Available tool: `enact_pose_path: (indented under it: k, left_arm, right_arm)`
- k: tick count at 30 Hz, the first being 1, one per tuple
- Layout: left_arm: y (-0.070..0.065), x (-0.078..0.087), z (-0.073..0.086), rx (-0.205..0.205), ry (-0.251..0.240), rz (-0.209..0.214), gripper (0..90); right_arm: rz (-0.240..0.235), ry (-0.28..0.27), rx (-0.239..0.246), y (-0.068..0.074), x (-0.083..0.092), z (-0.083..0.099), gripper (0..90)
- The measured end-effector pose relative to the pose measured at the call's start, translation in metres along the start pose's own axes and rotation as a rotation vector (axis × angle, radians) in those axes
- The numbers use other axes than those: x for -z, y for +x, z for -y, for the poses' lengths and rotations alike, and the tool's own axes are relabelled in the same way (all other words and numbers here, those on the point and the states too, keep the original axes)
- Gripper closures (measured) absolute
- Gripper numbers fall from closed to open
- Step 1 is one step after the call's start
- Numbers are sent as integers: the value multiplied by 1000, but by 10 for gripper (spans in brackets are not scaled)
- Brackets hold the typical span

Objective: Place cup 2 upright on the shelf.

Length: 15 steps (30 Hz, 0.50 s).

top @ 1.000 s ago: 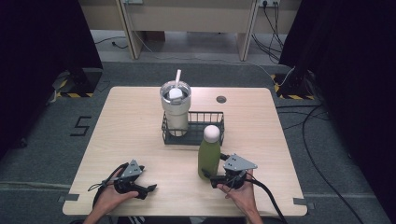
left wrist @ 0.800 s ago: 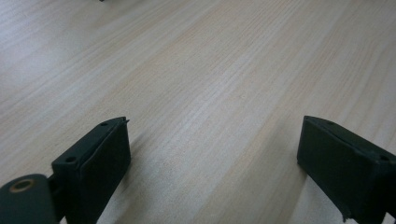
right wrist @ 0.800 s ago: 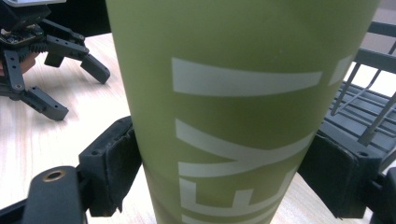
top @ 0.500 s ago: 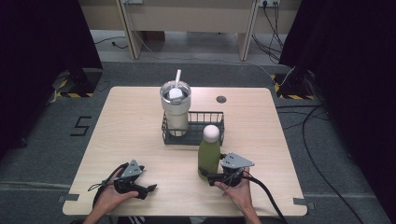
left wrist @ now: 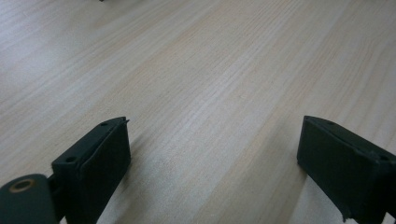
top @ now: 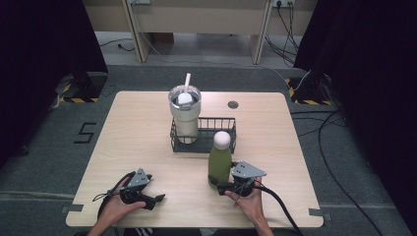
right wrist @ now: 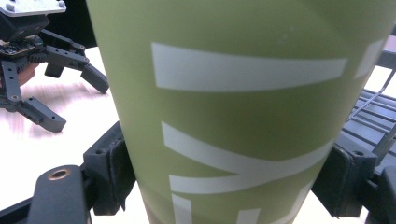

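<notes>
Green bottle (top: 220, 164) with white cap standing upright on the wooden table (top: 137, 132), just in front of the black wire basket (top: 219, 123) that already holds the steel tumbler (top: 185, 114) with its straw. Right gripper (top: 222, 186) closed around the lower body of the bottle, both jaws pressed against the green wall, as the right gripper view makes plain with the bottle (right wrist: 233, 107) wedged between the black pads (right wrist: 109, 172). Left gripper (top: 156, 199) resting low over bare table near the front edge, well apart from the bottle, jaws spread wide with nothing between them; seen again at the far left of the right gripper view (right wrist: 44, 84).

Likely step: lifting the bottle into the free right half of the basket. Best done by keeping the squeeze firm and level, since the hold sits low and the bottle is tall and probably top-heavy. Straight up first, high enough to clear the basket's front rail, then forward and down into the empty bay beside the tumbler. Worth watching: the smooth wall slipping through the pads, the base catching the wire rim, the shoulder knocking the tumbler. No release before the base settles flat on the basket floor.
</notes>
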<state>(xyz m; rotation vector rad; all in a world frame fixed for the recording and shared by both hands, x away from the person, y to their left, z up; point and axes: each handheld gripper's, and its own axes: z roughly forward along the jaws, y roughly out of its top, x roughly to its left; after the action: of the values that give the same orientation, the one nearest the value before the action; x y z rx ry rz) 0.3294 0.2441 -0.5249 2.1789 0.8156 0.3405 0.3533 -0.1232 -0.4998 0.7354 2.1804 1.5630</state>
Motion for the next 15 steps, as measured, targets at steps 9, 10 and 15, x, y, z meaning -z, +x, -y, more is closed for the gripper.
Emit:
enact_pose_path:
  k: [9,10,15]
  left_arm:
    - [0,0,0,0,0,0,90]
    - [0,0,0,0,0,0,90]
    - [0,0,0,0,0,0,90]
  right_arm:
    - [11,2,9,0,1,-2,206]
    - [11,1,6,1,2,-3,206]
    - [23,6,24,0,4,-9,207]
